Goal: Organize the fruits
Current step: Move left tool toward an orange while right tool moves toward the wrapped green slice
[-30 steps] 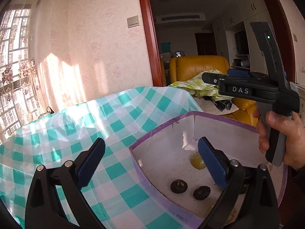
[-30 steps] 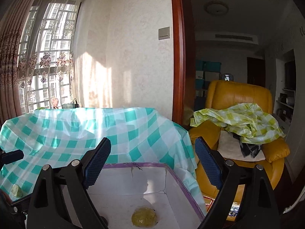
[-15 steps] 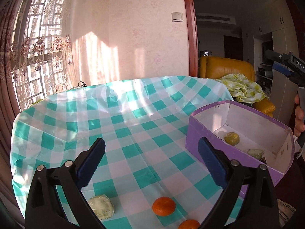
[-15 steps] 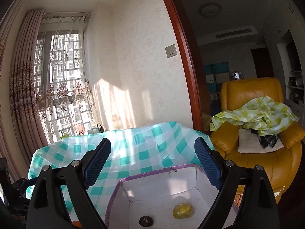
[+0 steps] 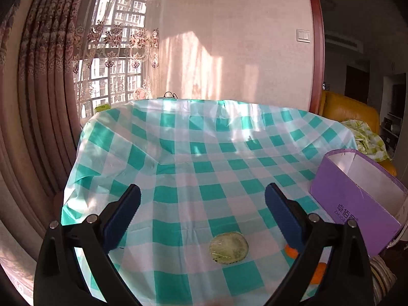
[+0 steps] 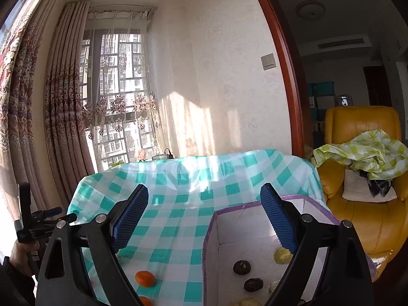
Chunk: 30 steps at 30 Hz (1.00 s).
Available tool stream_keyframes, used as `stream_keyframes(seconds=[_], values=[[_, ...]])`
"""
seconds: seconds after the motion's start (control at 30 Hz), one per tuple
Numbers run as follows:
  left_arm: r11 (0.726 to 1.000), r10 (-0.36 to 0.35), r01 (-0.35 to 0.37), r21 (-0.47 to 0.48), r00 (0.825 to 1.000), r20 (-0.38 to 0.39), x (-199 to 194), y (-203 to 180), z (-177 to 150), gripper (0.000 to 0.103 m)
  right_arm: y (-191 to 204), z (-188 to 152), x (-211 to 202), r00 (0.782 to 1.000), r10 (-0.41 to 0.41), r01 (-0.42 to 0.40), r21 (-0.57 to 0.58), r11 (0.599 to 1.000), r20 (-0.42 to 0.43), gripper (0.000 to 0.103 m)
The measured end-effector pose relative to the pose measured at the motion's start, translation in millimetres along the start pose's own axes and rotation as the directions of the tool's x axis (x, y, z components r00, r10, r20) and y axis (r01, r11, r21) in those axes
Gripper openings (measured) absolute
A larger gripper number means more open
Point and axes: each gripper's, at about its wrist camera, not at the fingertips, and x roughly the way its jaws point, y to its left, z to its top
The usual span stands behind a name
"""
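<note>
My left gripper (image 5: 202, 216) is open and empty above the checked tablecloth (image 5: 204, 153). A pale green wrapped fruit (image 5: 228, 247) lies just ahead of it, between the fingers. Two oranges (image 5: 291, 251) (image 5: 318, 272) lie by its right finger. The purple box (image 5: 362, 199) stands to the right. My right gripper (image 6: 204, 216) is open and empty over the box's left wall (image 6: 207, 255). Inside the box are two dark fruits (image 6: 241, 266) (image 6: 253, 284) and a yellow fruit (image 6: 281, 255). An orange (image 6: 144, 278) lies on the cloth left of the box.
A yellow armchair (image 6: 362, 178) with a checked cloth stands right of the table. The window and curtains (image 5: 51, 102) are at the left. The left gripper's handle and the hand (image 6: 25, 229) show at the right wrist view's left edge. A wall (image 5: 229, 51) stands behind the table.
My left gripper has swung left, away from the box, and now faces the wrapped fruit on the cloth. My right gripper has drawn back and turned left, so more of the table shows.
</note>
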Motion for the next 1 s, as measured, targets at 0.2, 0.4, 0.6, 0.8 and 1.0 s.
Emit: stream_keyframes(seconds=[0.2, 0.4, 0.6, 0.8, 1.0], values=[[0.996, 0.024, -0.025, -0.082, 1.0, -0.019, -3.6, 36.9, -14.5, 0.098, 33.6, -16.0, 0.4, 0.997, 0.064, -0.066, -0.05, 0.997, -0.051, 0.087], [0.996, 0.016, -0.021, -0.092, 0.998, -0.054, 1.1, 45.9, -30.0, 0.098, 57.8, -39.4, 11.0, 0.986, 0.102, -0.111, -0.063, 0.992, -0.135, 0.087], [0.995, -0.046, 0.035, -0.093, 0.992, -0.114, 7.1, 48.8, -49.4, 0.098, 91.8, -67.0, 28.9, 0.961, 0.149, -0.179, -0.115, 0.977, -0.232, 0.087], [0.992, -0.12, 0.11, -0.068, 0.976, -0.184, 5.6, 39.5, -75.0, 0.096, 116.5, -93.6, 50.7, 0.927, 0.18, -0.23, -0.122, 0.965, -0.329, 0.087], [0.981, -0.188, 0.191, -0.017, 0.944, -0.272, 1.8, 14.6, -108.7, 0.09, 131.8, -118.5, 69.1, 0.893, 0.195, -0.261, -0.114, 0.958, -0.406, 0.087]])
